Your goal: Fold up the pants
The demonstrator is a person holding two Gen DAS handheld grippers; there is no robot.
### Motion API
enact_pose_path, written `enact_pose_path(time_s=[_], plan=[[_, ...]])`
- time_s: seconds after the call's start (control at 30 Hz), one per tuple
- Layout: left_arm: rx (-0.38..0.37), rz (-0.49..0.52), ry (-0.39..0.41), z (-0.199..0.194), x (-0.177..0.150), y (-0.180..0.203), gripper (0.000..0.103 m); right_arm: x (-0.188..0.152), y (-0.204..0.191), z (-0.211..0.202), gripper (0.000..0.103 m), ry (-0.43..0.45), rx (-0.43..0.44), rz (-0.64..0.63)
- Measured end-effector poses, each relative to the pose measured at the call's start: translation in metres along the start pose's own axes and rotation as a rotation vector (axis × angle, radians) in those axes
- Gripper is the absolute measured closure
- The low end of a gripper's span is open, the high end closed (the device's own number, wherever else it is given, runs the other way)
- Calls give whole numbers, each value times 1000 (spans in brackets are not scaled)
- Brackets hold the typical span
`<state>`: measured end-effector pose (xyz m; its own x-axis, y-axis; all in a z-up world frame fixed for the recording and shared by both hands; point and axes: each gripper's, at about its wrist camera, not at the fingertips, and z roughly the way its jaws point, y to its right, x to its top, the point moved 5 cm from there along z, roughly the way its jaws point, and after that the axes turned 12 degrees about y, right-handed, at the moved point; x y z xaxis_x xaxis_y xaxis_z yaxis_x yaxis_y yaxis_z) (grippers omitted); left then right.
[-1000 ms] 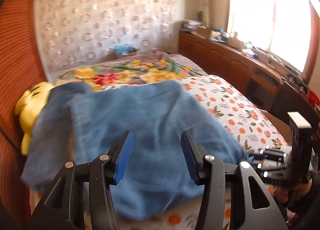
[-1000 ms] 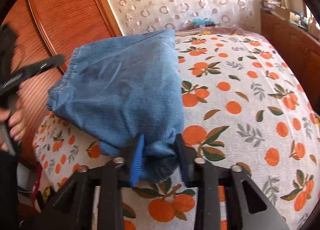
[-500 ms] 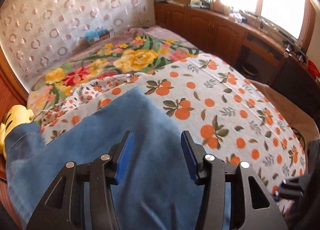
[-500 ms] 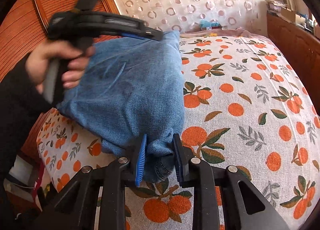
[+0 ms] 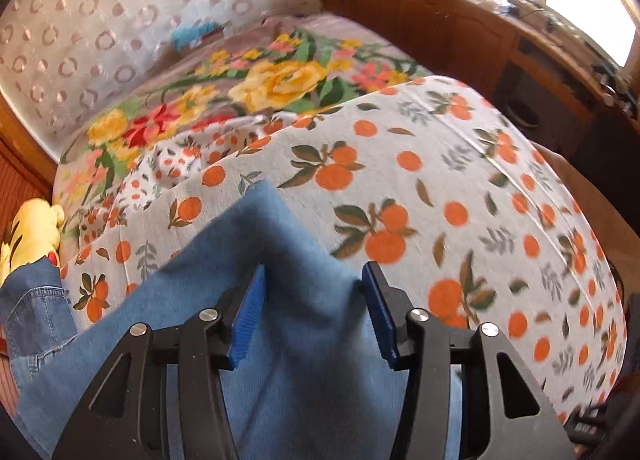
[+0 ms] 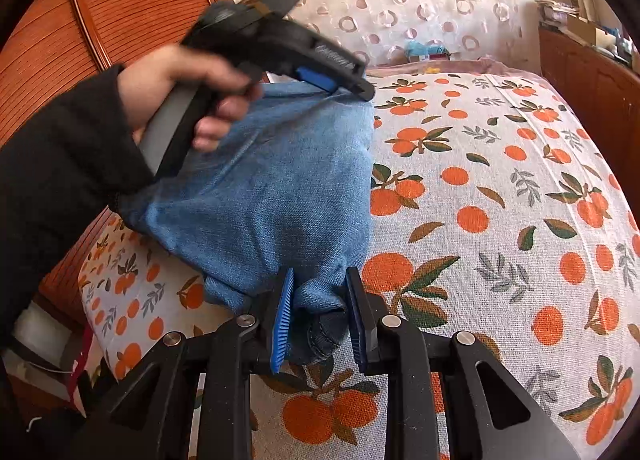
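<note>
Blue denim pants (image 6: 272, 187) lie folded in a heap on the orange-print bed sheet (image 6: 500, 219), near its left edge. My right gripper (image 6: 320, 274) is shut on the bunched near end of the denim. A hand (image 6: 168, 79) in a black sleeve holds my left gripper (image 6: 352, 85) tilted down over the far top edge of the pants. In the left wrist view the pants (image 5: 280, 227) fill the space under and between the fingers of the left gripper (image 5: 315, 272). Its jaws stand apart and open, and the pads do not visibly press the cloth.
A floral blanket (image 5: 280, 79) covers the far end of the bed. A yellow plush toy (image 5: 28, 236) sits at the left edge beside a wooden panel (image 6: 80, 39). Wooden cabinets (image 5: 460, 31) run under the window on the right.
My left gripper has swung in from the left, over the pants, and tipped down onto their far edge. The right gripper has stayed clamped on the near end.
</note>
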<state>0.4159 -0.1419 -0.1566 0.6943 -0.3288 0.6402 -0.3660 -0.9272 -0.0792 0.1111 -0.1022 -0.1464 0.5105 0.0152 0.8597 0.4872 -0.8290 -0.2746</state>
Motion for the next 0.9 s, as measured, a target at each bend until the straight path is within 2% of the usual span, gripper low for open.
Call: enact_pose_path(time_s=[0.1,0.2,0.23,0.27,0.37,0.43,0.63,0.9], plan=[[64,8,-53,15,5,0,52,0,1,0,77,1,4,5],[115,24,-66,22,5,-2,53,-1,0,0,77,2,-2,-1],[120,29,-65,23,5,-2,64,0,-1,0,77,2,-3,-2],[135,40,-63,23,4,-3,68,0,-1,0,81,3,-2,-2],[108,49,-45,15,2,-6,83,4,-4,-5,91,26,16,-8],[92,26,-1,-2,6,-12,90,9,-7,-12,93,44,38,-15],[58,-28,127,-62,20,-37,92,36,-34,-34,95,110,139,-27],[70,-123,225,-135,3,-105,94,64,-117,-37,96,136,262,-142]])
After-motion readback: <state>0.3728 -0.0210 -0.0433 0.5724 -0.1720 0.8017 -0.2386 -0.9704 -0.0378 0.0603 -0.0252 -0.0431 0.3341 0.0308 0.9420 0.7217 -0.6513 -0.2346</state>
